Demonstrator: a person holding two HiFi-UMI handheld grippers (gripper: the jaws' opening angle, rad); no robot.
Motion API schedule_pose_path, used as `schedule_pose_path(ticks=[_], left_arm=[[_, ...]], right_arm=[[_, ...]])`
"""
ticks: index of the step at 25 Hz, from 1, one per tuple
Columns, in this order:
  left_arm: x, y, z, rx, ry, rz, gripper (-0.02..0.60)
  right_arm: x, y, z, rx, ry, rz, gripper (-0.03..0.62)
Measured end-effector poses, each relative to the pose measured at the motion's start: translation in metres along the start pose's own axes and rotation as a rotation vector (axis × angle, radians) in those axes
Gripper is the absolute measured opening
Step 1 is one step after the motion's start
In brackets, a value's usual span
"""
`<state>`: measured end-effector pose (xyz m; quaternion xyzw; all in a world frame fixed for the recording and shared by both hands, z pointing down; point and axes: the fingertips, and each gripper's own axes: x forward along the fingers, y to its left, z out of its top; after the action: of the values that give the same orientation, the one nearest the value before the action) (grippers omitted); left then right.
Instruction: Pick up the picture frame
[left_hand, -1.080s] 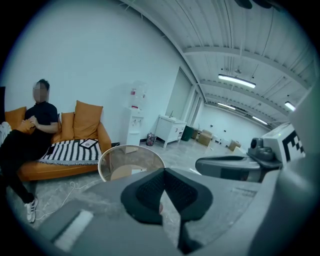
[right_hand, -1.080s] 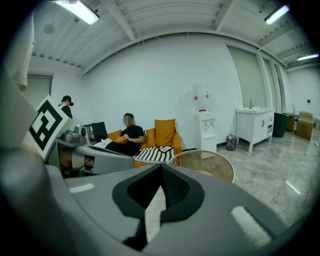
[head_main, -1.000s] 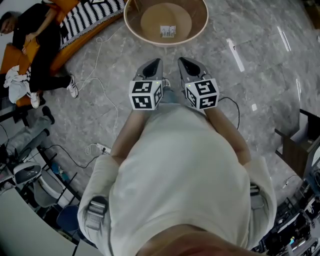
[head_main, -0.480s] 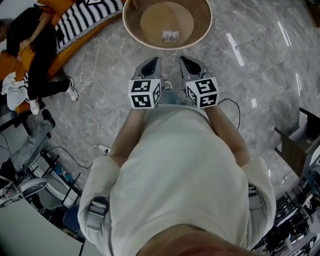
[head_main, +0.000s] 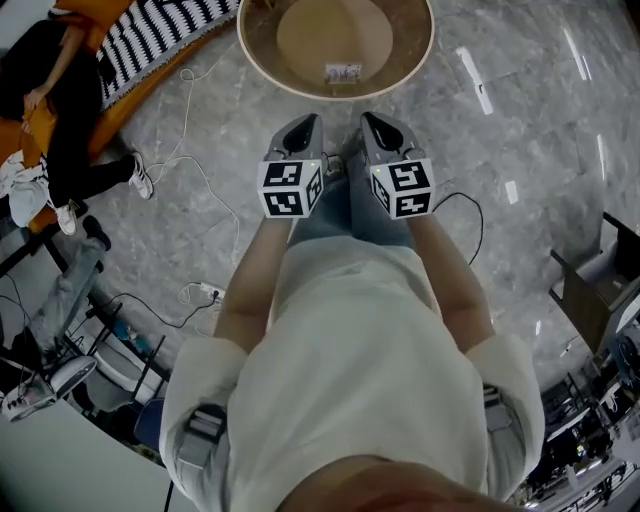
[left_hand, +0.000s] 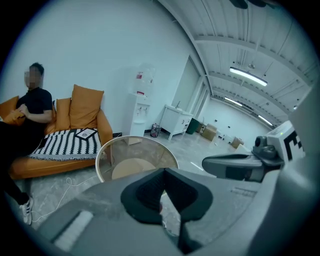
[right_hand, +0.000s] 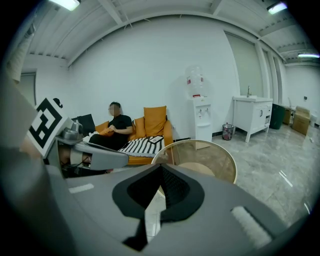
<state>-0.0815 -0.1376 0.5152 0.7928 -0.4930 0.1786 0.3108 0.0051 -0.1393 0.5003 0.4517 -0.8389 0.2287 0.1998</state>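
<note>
The picture frame (left_hand: 86, 133) is dark-edged and lies flat on a striped blanket on the orange sofa; it also shows as the frame (right_hand: 155, 139) in the right gripper view, far beyond both grippers. In the head view it is out of sight. My left gripper (head_main: 308, 128) and right gripper (head_main: 372, 122) hang side by side in front of my body, just short of the round glass table (head_main: 425, 50). Both are shut with nothing between their pads. The left gripper's tips (left_hand: 164, 172) and the right gripper's tips (right_hand: 161, 167) point toward the table.
A person (left_hand: 31, 107) sits on the sofa (left_hand: 85, 107) left of the frame. Cables (head_main: 200, 150) trail over the grey floor. A water dispenser (right_hand: 199, 115) and a white cabinet (right_hand: 252, 115) stand by the far wall. A small labelled item (head_main: 343, 72) rests on the table's lower shelf.
Both grippers have gone forward and down together, still shut. The table now sits closer and larger ahead of them, and my jeans show below the grippers.
</note>
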Motion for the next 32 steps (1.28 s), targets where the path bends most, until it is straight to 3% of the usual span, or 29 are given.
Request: schedule_pose_path(ticks=[9, 14, 22, 27, 32], left_arm=[[0.059, 0.026, -0.030, -0.037, 0.060, 0.030, 0.000], [0.105, 0.044, -0.054, -0.031, 0.094, 0.051, 0.000], [0.160, 0.076, -0.097, -0.084, 0.173, 0.115, 0.000], [0.188, 0.085, -0.115, -0.058, 0.215, 0.097, 0.002], [0.215, 0.090, -0.130, -0.027, 0.235, 0.049, 0.103]], right_arm=[[0.049, -0.035, -0.027, -0.007, 0.059, 0.020, 0.000], [0.085, -0.061, -0.057, -0.005, 0.097, 0.022, 0.000], [0.134, -0.091, -0.113, 0.011, 0.187, 0.030, 0.000], [0.160, -0.107, -0.137, 0.008, 0.230, 0.019, 0.000], [0.184, -0.113, -0.158, -0.004, 0.268, 0.032, 0.098]])
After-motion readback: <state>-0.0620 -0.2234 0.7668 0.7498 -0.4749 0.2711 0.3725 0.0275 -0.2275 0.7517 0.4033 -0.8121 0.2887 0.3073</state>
